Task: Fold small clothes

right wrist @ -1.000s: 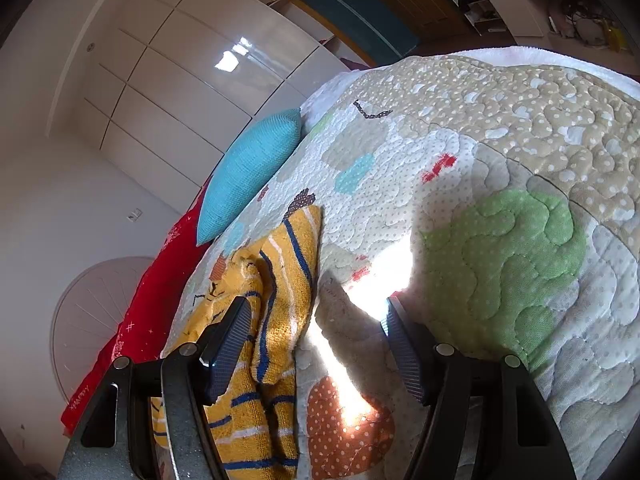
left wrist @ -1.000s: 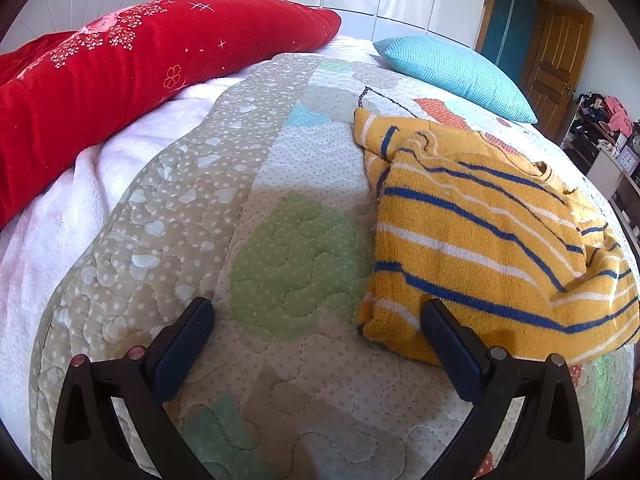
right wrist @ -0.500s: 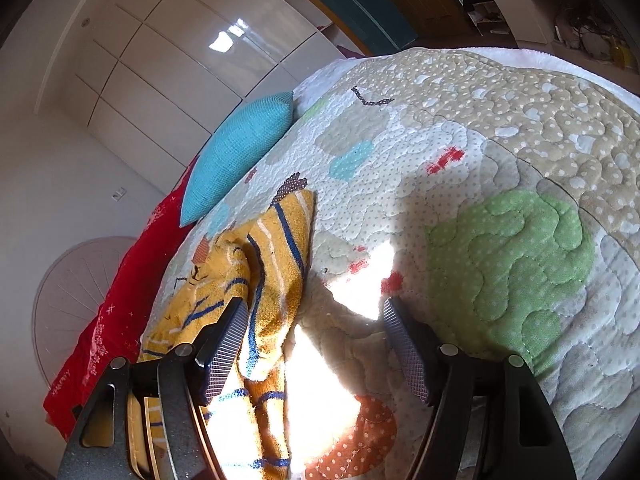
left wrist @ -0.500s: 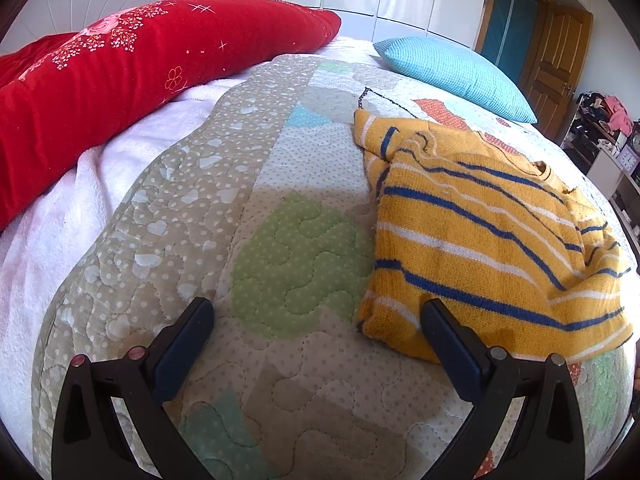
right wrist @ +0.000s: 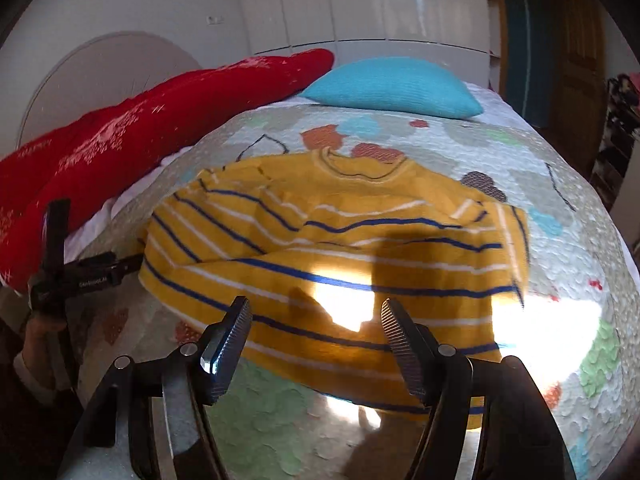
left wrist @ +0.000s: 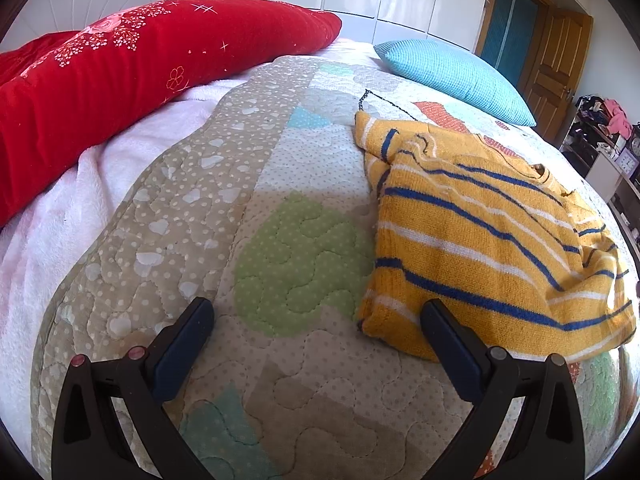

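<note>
A yellow sweater (left wrist: 480, 240) with blue and white stripes lies rumpled on the quilted bedspread (left wrist: 256, 152). My left gripper (left wrist: 316, 312) is open and low over the quilt, its right finger just in front of the sweater's near left corner, nothing between the pads. In the right wrist view the sweater (right wrist: 340, 240) lies spread crosswise, neckline on the far side. My right gripper (right wrist: 315, 306) hovers open above its near hem, holding nothing. A hand (right wrist: 38, 330) at that view's left edge holds the other gripper.
A long red pillow (left wrist: 140, 68) runs along the bed's left side over a white blanket (left wrist: 60, 208). A blue pillow (left wrist: 452, 76) lies at the far end. A wooden door (left wrist: 556, 68) and cluttered shelves (left wrist: 600, 128) stand beyond the bed's right side.
The right gripper has swung round and rolled, so the sweater now lies squarely in front of it instead of off to its left. The left gripper and the sweater have stayed put.
</note>
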### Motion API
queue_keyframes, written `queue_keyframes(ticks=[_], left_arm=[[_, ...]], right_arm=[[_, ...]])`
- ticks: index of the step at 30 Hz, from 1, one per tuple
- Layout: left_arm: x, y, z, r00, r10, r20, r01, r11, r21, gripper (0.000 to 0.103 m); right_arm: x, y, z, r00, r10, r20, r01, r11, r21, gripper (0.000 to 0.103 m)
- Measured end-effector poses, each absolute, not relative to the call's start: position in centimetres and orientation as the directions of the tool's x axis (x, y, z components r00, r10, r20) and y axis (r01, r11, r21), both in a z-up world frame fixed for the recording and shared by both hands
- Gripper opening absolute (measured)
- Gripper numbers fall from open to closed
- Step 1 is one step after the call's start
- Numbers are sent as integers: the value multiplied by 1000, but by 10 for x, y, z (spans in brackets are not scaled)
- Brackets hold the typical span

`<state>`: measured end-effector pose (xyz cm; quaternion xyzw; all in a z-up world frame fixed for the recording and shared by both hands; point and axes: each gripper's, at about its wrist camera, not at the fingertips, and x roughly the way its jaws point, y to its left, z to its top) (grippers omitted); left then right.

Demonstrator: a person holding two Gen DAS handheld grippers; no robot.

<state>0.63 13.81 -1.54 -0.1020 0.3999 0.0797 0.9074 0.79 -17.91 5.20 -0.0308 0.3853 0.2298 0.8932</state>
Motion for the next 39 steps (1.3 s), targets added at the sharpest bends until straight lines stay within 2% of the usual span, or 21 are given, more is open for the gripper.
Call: queue_keyframes(ticks=[5, 8, 10, 15, 25, 27, 30, 32, 35, 39], left_arm=[[5, 140, -15, 673, 51, -738, -224, 965, -137, 103], [4, 141, -14, 677, 44, -734, -223, 964, -147, 103], [4, 142, -14, 682, 37, -730, -221, 962, -157, 103], [2, 143, -14, 688, 29, -725, -221, 960, -171, 103], [1, 144, -14, 695, 23, -719, -222, 958, -183, 103], [-5, 149, -11, 716, 7, -698, -229, 947, -225, 103], [-30, 175, -7, 741, -85, -666, -273, 868, -414, 103], [-56, 183, -1, 770, -108, -629, -285, 824, -490, 103], [-98, 181, 11, 803, -69, -592, -290, 823, -489, 103], [-131, 190, 14, 808, -21, -588, -337, 803, -492, 103]], right_arm=[[6, -111, 25, 533, 383, -754, -538, 841, 47, 73], [7, -88, 12, 549, 317, -774, -548, 835, -46, 73], [9, -88, 8, 549, 305, -778, -539, 841, -51, 74], [9, -96, 3, 553, 304, -776, -528, 848, -45, 79], [-15, -83, 6, 631, 252, -734, -538, 824, -179, 80], [-22, -77, 7, 651, 250, -716, -549, 807, -218, 80], [-29, -62, 8, 668, 243, -703, -575, 769, -281, 80], [-31, -48, 9, 677, 249, -692, -591, 744, -311, 80], [-28, -17, 8, 682, 259, -684, -617, 705, -349, 80], [-21, 40, -1, 716, 205, -668, -615, 637, -465, 79]])
